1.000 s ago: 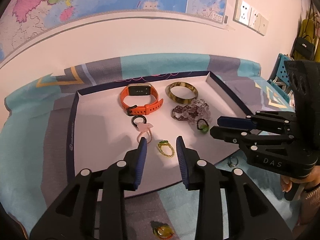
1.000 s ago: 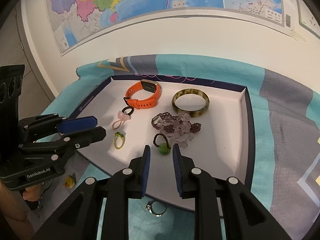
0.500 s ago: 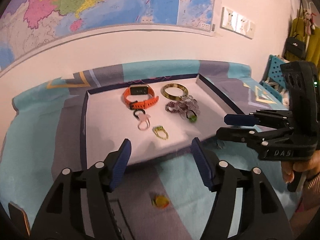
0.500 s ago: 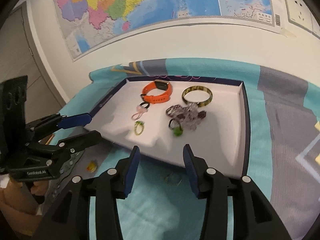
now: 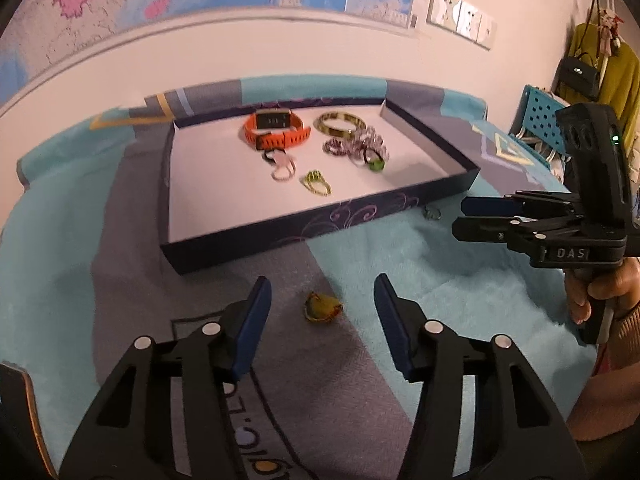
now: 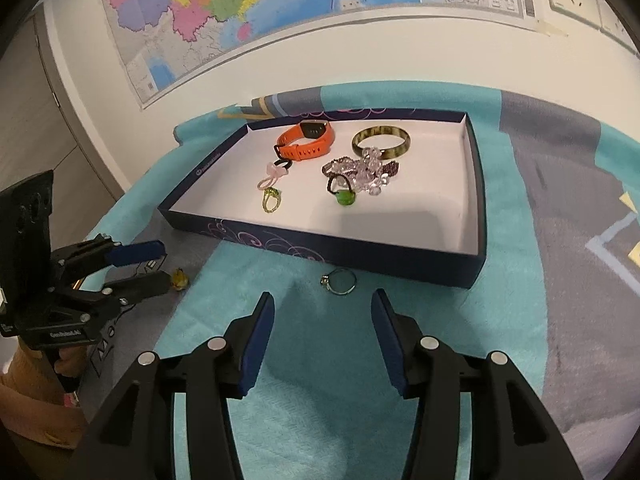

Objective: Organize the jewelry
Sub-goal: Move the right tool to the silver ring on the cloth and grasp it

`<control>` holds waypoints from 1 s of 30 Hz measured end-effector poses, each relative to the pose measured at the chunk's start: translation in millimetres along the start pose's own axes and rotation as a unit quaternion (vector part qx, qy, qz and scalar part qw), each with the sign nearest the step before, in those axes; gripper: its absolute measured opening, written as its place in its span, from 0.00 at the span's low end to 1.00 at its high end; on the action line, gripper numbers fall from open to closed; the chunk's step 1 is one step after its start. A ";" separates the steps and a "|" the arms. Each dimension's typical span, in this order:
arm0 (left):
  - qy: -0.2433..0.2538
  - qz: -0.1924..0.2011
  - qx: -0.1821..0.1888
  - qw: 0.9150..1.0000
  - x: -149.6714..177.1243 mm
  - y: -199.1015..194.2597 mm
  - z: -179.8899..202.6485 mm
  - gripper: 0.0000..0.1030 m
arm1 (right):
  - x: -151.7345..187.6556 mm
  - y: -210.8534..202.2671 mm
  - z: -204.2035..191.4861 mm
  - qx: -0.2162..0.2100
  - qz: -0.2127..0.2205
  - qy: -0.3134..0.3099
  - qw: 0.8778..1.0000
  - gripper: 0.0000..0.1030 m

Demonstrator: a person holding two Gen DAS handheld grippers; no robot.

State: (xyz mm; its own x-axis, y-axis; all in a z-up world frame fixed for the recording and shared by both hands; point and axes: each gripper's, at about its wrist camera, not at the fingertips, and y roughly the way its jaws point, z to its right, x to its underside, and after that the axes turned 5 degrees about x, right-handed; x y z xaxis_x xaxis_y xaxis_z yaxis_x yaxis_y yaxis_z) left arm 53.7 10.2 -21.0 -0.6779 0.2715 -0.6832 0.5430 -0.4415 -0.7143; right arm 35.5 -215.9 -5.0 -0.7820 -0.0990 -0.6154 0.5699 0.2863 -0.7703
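A dark blue tray (image 5: 320,224) (image 6: 400,256) with a white floor holds an orange watch (image 5: 276,130) (image 6: 306,142), a brown bangle (image 5: 339,123) (image 6: 381,141), beaded bracelets (image 5: 352,146) (image 6: 364,170), a green-stone ring (image 6: 342,196) and a gold ring (image 5: 317,183) (image 6: 272,200). An amber ring (image 5: 322,307) (image 6: 180,279) lies on the cloth just ahead of my open left gripper (image 5: 322,314). A silver ring (image 6: 339,281) (image 5: 432,213) lies before the tray, just ahead of my open right gripper (image 6: 322,320). Both grippers are empty.
A teal and grey cloth (image 6: 320,360) covers the table. A wall with a map (image 6: 240,12) stands behind the tray. A blue pegboard crate (image 5: 540,116) and hanging bags (image 5: 580,76) are at the far right.
Both grippers have drawn back from over the tray to the cloth in front of it, and both have opened wide.
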 end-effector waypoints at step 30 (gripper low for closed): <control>-0.014 -0.028 0.010 0.999 4.8 10.2 2.0 0.22 | -7.8 15.5 -19.8 0.038 -0.026 -0.053 0.998 0.01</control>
State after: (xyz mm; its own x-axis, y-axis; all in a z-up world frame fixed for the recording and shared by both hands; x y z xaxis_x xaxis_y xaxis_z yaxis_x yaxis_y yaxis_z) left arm 55.1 5.3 -31.3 -0.7208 0.2719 -0.6375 0.4945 -0.4427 -0.7480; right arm 45.5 -191.8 -8.8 -0.7815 -0.2137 -0.5861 0.5507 0.2051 -0.8091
